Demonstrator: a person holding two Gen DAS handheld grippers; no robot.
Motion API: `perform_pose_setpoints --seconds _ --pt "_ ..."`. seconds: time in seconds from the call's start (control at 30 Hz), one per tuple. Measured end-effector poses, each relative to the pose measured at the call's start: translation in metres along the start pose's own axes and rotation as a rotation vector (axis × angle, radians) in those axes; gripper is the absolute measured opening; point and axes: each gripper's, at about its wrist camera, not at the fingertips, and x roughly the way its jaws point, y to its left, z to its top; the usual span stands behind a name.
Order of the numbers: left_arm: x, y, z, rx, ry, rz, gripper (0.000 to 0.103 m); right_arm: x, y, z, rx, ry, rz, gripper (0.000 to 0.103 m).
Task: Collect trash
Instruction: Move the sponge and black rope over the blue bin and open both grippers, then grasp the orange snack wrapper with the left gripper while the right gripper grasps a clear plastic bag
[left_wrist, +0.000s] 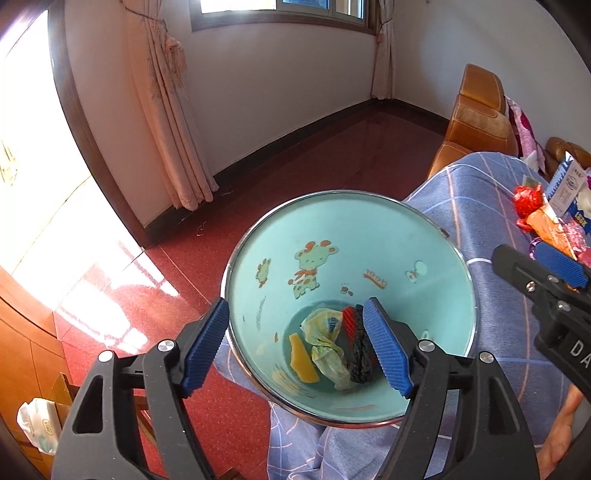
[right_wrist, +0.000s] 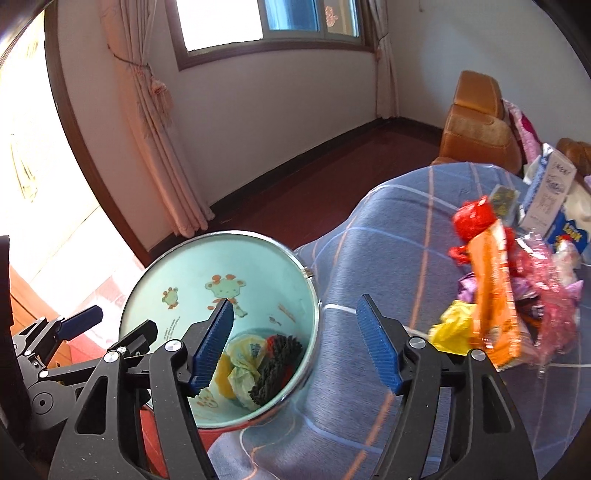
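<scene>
A turquoise bin (left_wrist: 332, 236) with a metal rim and giraffe pictures stands against the blue checked tablecloth (left_wrist: 480, 206). Inside lie a crumpled pale-yellow wrapper (left_wrist: 325, 343), an orange-yellow scrap (left_wrist: 301, 356) and a black-and-red piece (left_wrist: 356, 347). My left gripper (left_wrist: 295, 347) is open astride the bin's near-left rim, one finger outside and one inside, pads off the wall. My right gripper (right_wrist: 295, 349) hangs open and empty over the bin's right rim and the cloth. To its right lies a trash pile: red wrapper (right_wrist: 474, 218), orange packet (right_wrist: 495, 291), yellow crumple (right_wrist: 456, 326), pink plastic (right_wrist: 554, 295).
A white-and-blue carton (right_wrist: 550, 192) stands behind the pile. An orange armchair (left_wrist: 476, 118) sits past the table. Red floor (left_wrist: 295, 166), curtain (left_wrist: 166, 122) and bright doorway lie to the left. A wooden stand with a tissue pack (left_wrist: 37, 424) is at lower left.
</scene>
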Motion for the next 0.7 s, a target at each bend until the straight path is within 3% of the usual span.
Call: perform_pose_setpoints --seconds 0.17,0.7 --pt "-0.012 -0.019 -0.001 0.035 -0.020 -0.023 0.074 -0.026 -0.022 -0.006 0.004 -0.046 -0.061 0.069" --pt "-0.031 -0.108 -0.003 0.186 -0.052 -0.159 0.073 -0.090 -0.152 -0.047 0.208 -0.081 -0.241 0.066"
